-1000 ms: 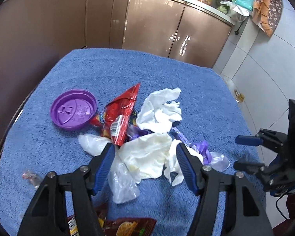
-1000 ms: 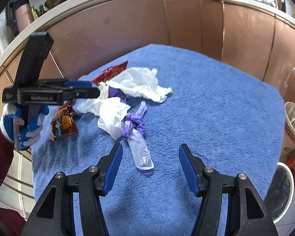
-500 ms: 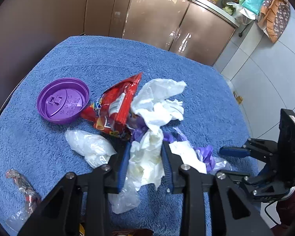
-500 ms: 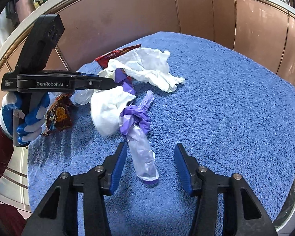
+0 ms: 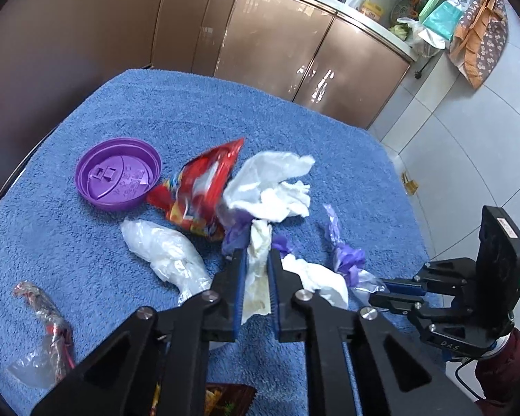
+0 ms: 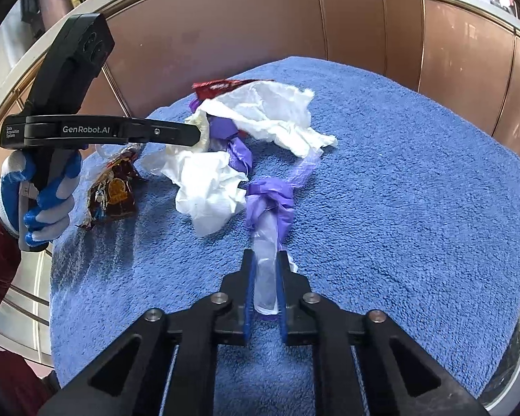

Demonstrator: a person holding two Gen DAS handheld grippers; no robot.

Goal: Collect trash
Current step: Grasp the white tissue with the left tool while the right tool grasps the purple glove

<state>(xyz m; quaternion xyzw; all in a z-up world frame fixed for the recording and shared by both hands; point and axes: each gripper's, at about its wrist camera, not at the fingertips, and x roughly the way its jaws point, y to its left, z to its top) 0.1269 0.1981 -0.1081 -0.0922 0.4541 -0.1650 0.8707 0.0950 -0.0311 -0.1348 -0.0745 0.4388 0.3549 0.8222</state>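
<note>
Trash lies heaped on a blue towel-covered table (image 5: 163,111). My left gripper (image 5: 258,256) is closing its jaws on a crumpled white tissue (image 5: 256,277), and the pads press on both of its sides. In the right wrist view my right gripper (image 6: 265,256) is closing on a clear and purple plastic wrap (image 6: 267,208) whose near end sits squeezed between the pads. The left gripper (image 6: 194,132) also shows there, its tip buried in the heap. The right gripper (image 5: 381,293) appears at the right of the left wrist view.
A purple lid (image 5: 118,180), a red snack wrapper (image 5: 201,187), another white tissue (image 5: 274,187), a clear plastic bag (image 5: 163,253) and a twisted wrapper (image 5: 41,312) lie around. A dark snack pack (image 6: 112,187) sits by the gloved hand (image 6: 41,201). Brown cabinets (image 5: 267,34) stand behind.
Both grippers went from wide open to closed, the left on the white tissue, the right on the plastic wrap. The tissue has bunched up between the left pads.
</note>
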